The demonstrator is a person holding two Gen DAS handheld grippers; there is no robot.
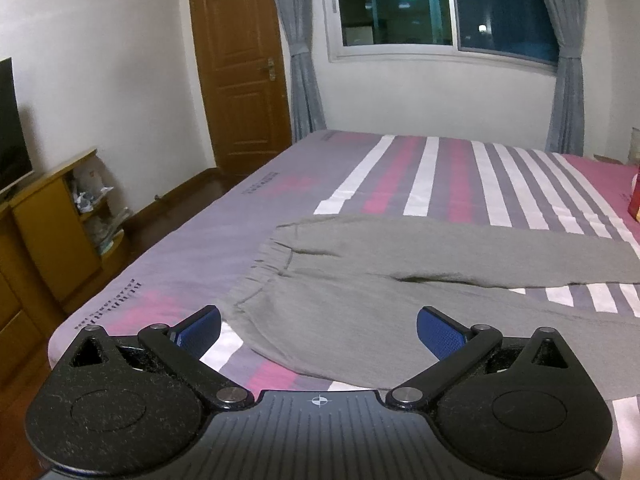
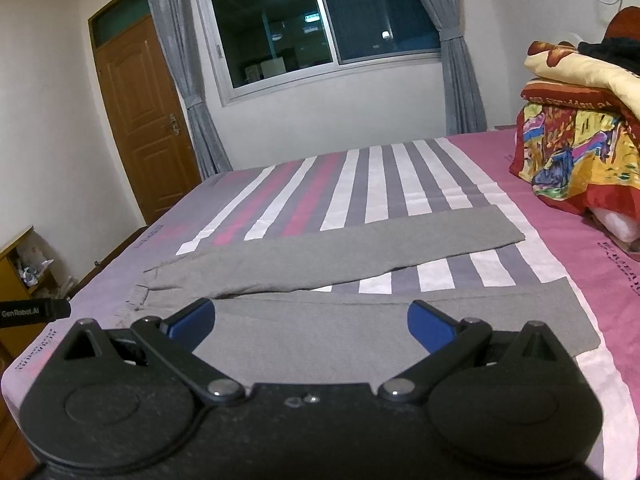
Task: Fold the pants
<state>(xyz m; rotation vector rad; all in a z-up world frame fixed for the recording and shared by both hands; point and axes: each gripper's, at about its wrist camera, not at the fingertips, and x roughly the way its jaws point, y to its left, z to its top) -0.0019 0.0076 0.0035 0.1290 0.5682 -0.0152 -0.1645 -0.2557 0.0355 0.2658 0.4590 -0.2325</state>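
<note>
My left claw (image 1: 318,330) and right claw (image 2: 312,322) are hovering fully spread, gripping nothing, above grey pants (image 2: 320,248) lying flat on the striped bed (image 2: 360,176).

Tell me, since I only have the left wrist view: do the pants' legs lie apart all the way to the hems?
Observer: Yes. In the right wrist view the gray pants lie flat, both legs spread in a V, with striped bedsheet showing between them.
Operator: Is the right gripper holding anything?
Observer: No. The right gripper is open above the near leg, gripping no cloth.
Operator: What is that red thing at my right edge?
Observer: A folded, colourful blanket pile, sitting on the bed beyond the far hem.
</note>
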